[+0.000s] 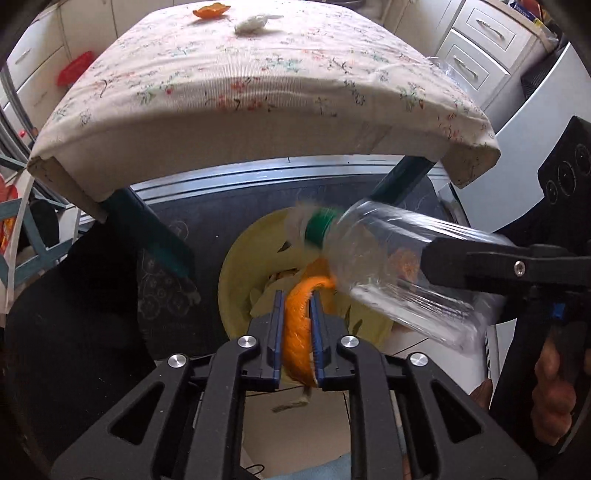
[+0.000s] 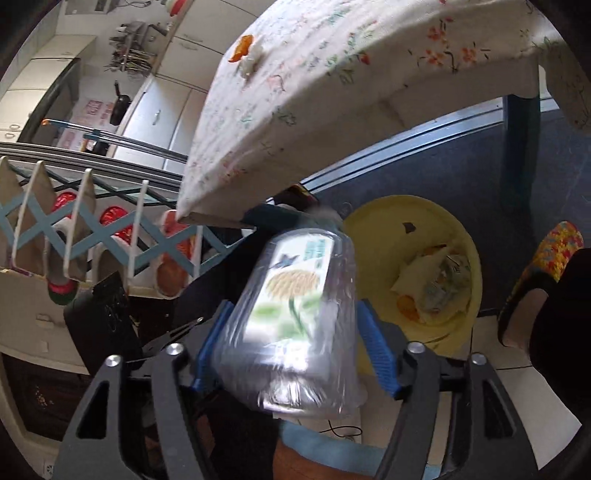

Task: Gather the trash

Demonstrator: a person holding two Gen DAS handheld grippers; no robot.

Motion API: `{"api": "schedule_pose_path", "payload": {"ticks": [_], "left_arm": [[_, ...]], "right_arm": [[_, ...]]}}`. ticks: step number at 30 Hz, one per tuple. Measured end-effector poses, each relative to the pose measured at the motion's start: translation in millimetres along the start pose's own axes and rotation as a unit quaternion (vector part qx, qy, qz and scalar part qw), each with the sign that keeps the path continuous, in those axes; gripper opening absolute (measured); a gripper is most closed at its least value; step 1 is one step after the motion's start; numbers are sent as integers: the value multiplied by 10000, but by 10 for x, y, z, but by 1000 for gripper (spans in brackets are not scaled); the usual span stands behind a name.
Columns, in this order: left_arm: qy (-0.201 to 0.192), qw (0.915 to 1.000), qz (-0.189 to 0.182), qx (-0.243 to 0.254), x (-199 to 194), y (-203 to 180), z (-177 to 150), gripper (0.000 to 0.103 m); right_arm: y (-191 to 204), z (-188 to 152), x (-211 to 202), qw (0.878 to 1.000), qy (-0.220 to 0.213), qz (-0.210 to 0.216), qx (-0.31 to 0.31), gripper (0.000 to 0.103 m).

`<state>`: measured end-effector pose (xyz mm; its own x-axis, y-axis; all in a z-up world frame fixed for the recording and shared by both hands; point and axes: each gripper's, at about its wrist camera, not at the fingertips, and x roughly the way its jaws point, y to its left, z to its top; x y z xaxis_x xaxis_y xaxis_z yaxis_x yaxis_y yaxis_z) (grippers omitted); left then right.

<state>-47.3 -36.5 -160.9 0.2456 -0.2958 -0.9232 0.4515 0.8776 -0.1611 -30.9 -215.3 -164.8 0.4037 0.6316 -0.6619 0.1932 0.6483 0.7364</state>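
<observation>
My left gripper (image 1: 297, 297) is shut on a piece of orange peel (image 1: 299, 328) and holds it above the yellow bin (image 1: 231, 280) on the floor. My right gripper (image 2: 291, 314) is shut on a clear plastic bottle (image 2: 295, 310) with a green cap (image 1: 319, 225) and a flowered label; the bottle hangs over the bin (image 2: 388, 214), cap pointing away. In the left wrist view the bottle (image 1: 391, 266) comes in from the right, just above the peel. The bin holds paper and peel scraps. Another orange peel (image 1: 210, 10) and a crumpled white tissue (image 1: 255, 22) lie on the table's far side.
The table with a floral cloth (image 1: 240, 92) stands just beyond the bin, on blue legs (image 1: 159, 236). White drawers (image 1: 476, 48) are at the back right. A rack with shoes (image 2: 110, 236) is to the left. A foot in a colourful slipper (image 2: 546, 266) is right of the bin.
</observation>
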Motion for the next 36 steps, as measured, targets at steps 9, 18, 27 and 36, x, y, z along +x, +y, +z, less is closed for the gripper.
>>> {"api": "schedule_pose_path", "payload": {"ticks": [9,18,27,36], "left_arm": [[-569,9981,109,-207,-253,148,139,41],[-1649,9831,480,-627,-666,660,1188,61],[-1470,9842,785,-590,-25,1216,2491,72],[-1271,9865,1008,-222,546,1372,3093,89]], "right_arm": [[-77,-20,-58,9999,-110,35,-1,70],[-5,-38,20,9998,-98,-141,-140,72],[22,13,286,9980,158,-484,-383,74],[-50,124,535,9964,535,-580,-298,74]]}}
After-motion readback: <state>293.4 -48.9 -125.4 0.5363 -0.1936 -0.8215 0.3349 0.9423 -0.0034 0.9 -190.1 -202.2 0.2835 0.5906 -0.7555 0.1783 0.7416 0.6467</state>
